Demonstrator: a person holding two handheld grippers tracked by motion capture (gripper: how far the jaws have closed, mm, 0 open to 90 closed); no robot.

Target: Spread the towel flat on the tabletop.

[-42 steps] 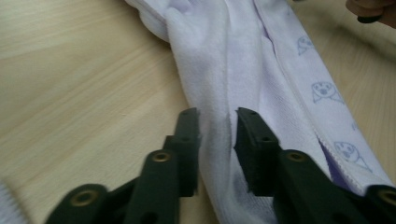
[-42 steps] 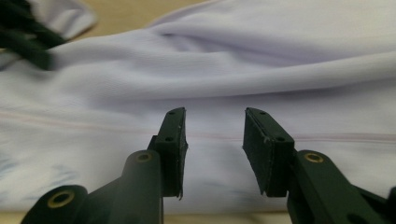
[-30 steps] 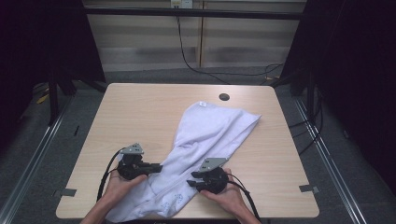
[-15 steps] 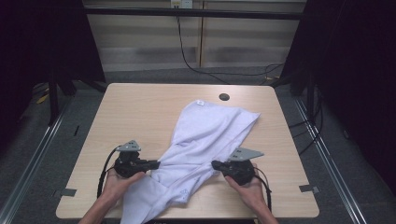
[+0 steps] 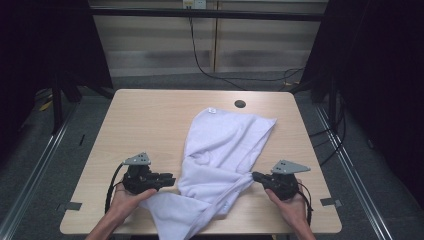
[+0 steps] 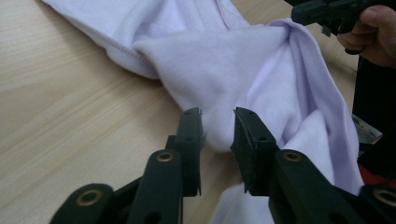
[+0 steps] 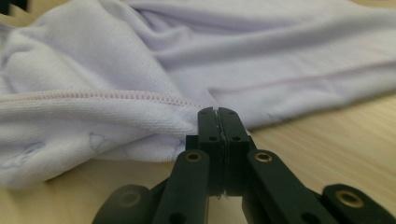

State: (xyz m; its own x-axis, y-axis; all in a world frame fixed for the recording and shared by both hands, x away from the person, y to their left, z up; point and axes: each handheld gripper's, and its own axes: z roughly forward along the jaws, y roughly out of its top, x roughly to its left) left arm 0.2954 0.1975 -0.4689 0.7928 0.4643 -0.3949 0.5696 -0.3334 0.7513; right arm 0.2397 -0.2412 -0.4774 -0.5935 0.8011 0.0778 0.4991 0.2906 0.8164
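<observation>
Shirt (image 5: 225, 150) lies near the worktop's (image 5: 150, 120) front edge; my right tongs (image 5: 256, 176) pinch its fold, my left tongs (image 5: 170, 178) have just spread, cloth between them unpressed.

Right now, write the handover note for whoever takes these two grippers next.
Left gripper: jaws have just opened, a fold of the white garment between them, pads not pressing.
Right gripper: shut on the garment's edge, pulled out toward the table's right side.
Garment: bunched diagonally across the wooden table, tag end far, near end hanging over the near edge.
Done: right side gripped and drawn out.
Left: probably regrip with the left gripper, then spread the garment flat.
</observation>
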